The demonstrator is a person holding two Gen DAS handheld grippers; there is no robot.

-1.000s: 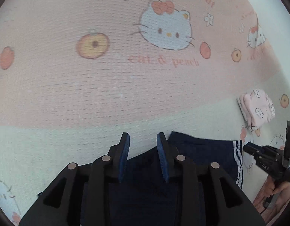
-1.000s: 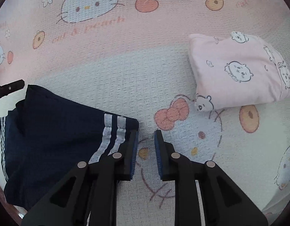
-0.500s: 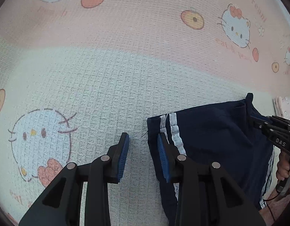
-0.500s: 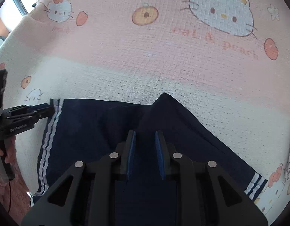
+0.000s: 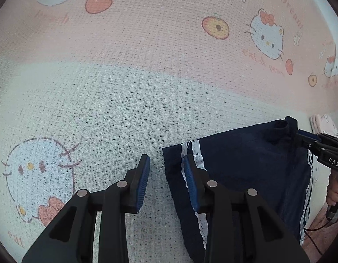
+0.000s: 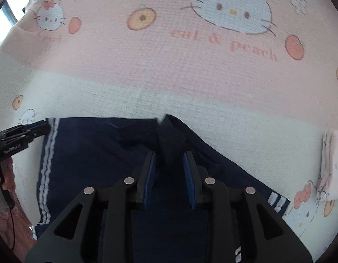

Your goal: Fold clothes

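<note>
- Navy shorts [image 5: 245, 166] with white side stripes lie spread on the pink-and-cream cartoon-cat blanket [image 5: 125, 92], and both tools are down at them.
- Left gripper [image 5: 165, 164] sits at the striped hem corner, jaws parted: the right-hand finger [image 5: 190, 182] lies over the white stripe, the other is out on bare blanket beside the edge.
- So the hem corner sits between the blue pads, but there is a clear gap and nothing is pinched.
- Over on the right wrist view, the right gripper [image 6: 169, 160] hovers above the middle of the shorts, jaws apart.
- A raised ridge of dark cloth [image 6: 169, 140] stands just ahead of and between its fingertips; whether the pads touch it, I cannot tell.
- Each camera catches the other tool: the left one at the striped edge, with a hand [image 6: 4, 175] on its grip.
- A folded pink garment [image 6: 333, 164] rests on the blanket well to the right of the shorts.
</note>
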